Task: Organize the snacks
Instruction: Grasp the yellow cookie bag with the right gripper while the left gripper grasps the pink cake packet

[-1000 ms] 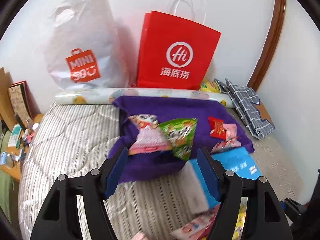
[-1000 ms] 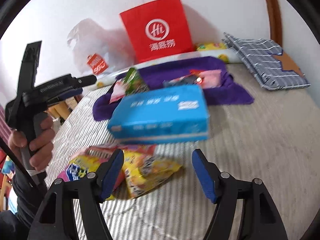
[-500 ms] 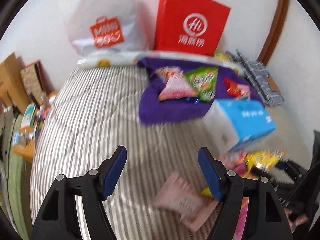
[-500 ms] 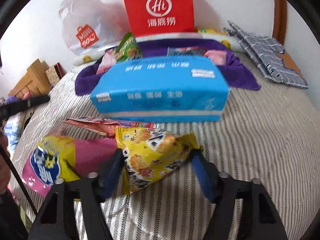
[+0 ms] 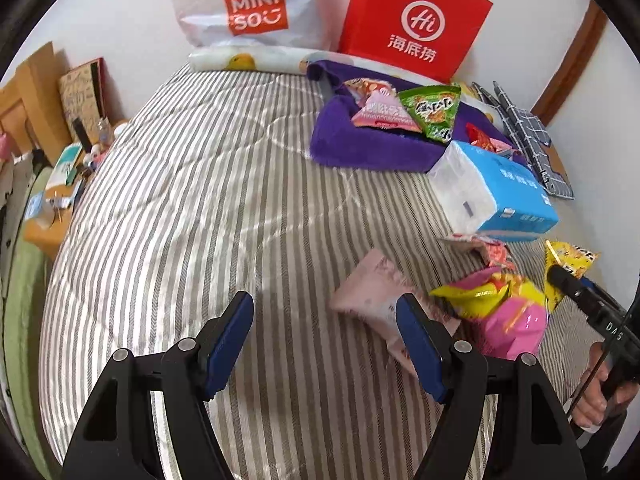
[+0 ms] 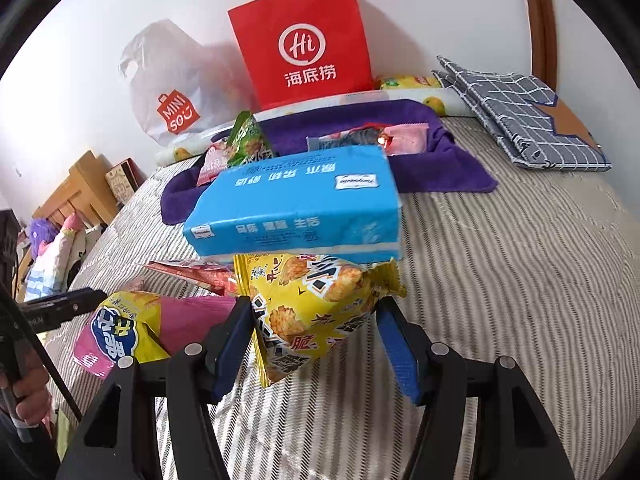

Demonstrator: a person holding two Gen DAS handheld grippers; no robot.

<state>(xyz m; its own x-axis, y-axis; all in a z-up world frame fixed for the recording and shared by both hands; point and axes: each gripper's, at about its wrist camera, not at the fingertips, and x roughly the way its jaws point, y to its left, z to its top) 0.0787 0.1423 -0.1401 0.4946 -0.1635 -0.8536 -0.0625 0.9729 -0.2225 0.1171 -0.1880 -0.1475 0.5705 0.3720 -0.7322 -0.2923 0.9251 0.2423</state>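
Observation:
My right gripper (image 6: pixel 314 320) has its blue pads on both sides of a yellow snack bag (image 6: pixel 312 304), touching it and holding it; the bag also shows in the left wrist view (image 5: pixel 568 264). A pink and yellow bag (image 6: pixel 128 332) lies to its left, a red packet (image 6: pixel 200 272) behind. My left gripper (image 5: pixel 326 328) is open and empty over the striped bed cover (image 5: pixel 200 208), a pale pink packet (image 5: pixel 380 292) just beyond its right finger. A purple towel (image 5: pixel 360 148) at the back carries a pink packet (image 5: pixel 380 114) and a green bag (image 5: pixel 434 114).
A blue tissue pack (image 6: pixel 296 204) lies between the loose snacks and the towel. A red paper bag (image 6: pixel 304 44) and a white plastic bag (image 6: pixel 172 88) lean on the wall. A folded checked cloth (image 6: pixel 520 108) lies back right. A cluttered bedside table (image 5: pixel 52 196) stands left.
My right gripper moved forward and closed around the yellow snack bag. My left gripper swung back and left, away from the towel, and now hangs over the bare bed cover.

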